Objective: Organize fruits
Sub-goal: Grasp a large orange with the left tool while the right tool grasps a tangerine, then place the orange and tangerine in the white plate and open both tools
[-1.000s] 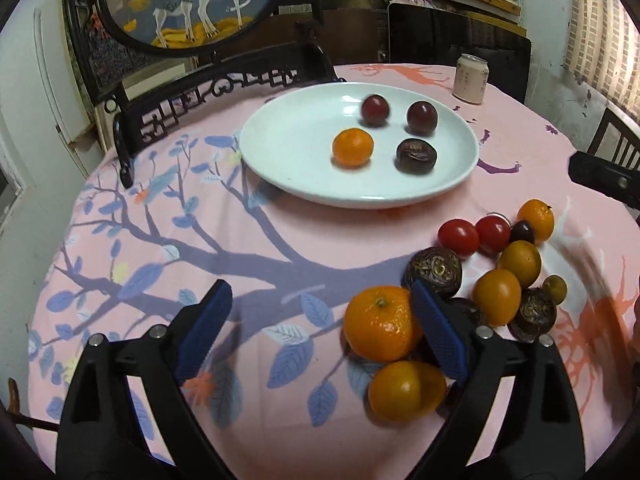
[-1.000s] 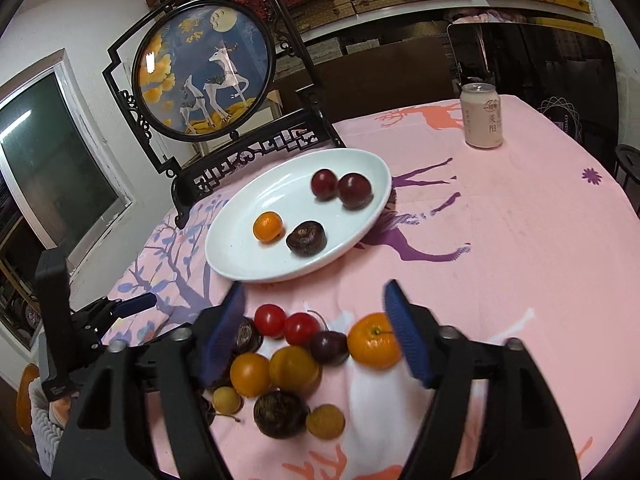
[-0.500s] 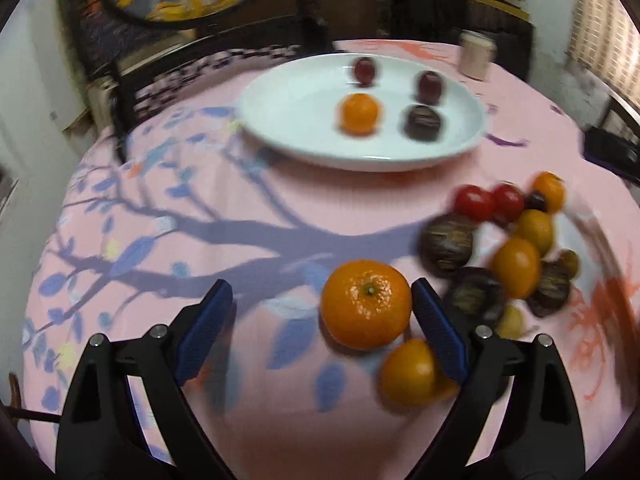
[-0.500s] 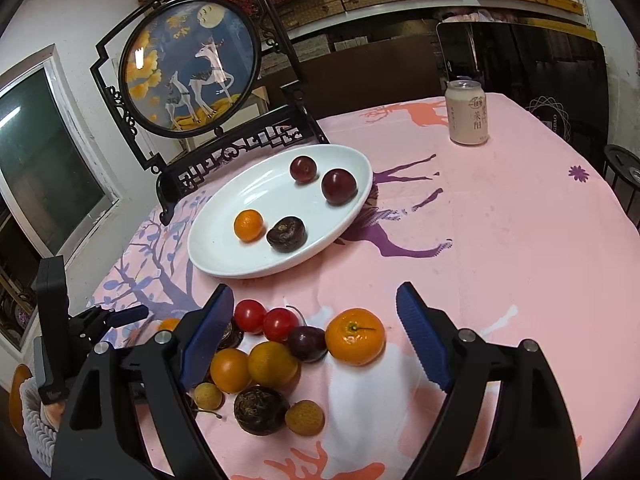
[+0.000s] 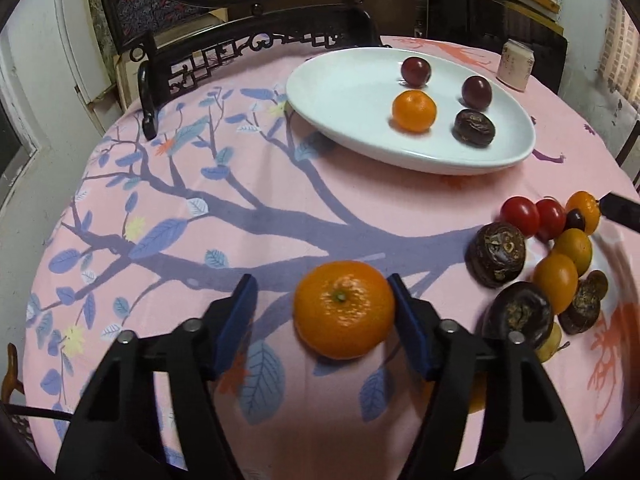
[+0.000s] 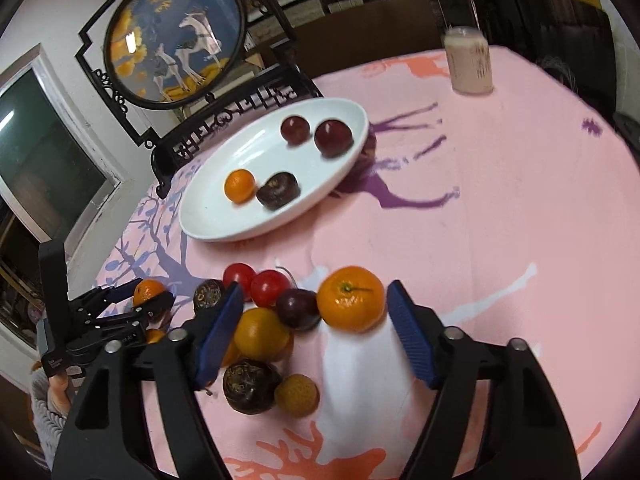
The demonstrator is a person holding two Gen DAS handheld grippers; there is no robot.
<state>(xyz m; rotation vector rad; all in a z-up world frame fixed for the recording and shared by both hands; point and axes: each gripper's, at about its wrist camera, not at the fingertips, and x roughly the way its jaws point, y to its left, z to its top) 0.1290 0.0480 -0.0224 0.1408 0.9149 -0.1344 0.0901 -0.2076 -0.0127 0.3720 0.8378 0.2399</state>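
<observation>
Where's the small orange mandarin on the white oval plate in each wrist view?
Left wrist: small orange mandarin upper right of centre, on the white oval plate, left of a dark wrinkled fruit.
Right wrist: mandarin left of centre, same dark fruit to its right.
Shared landmark: the pale drink can behind the plate.

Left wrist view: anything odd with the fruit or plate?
Nothing spilled or damaged. One mandarin sits apart from the fruit pile, between the open left gripper fingers, touching only the right-hand pad. The white plate sits flat with four fruits, spaced apart.
</observation>
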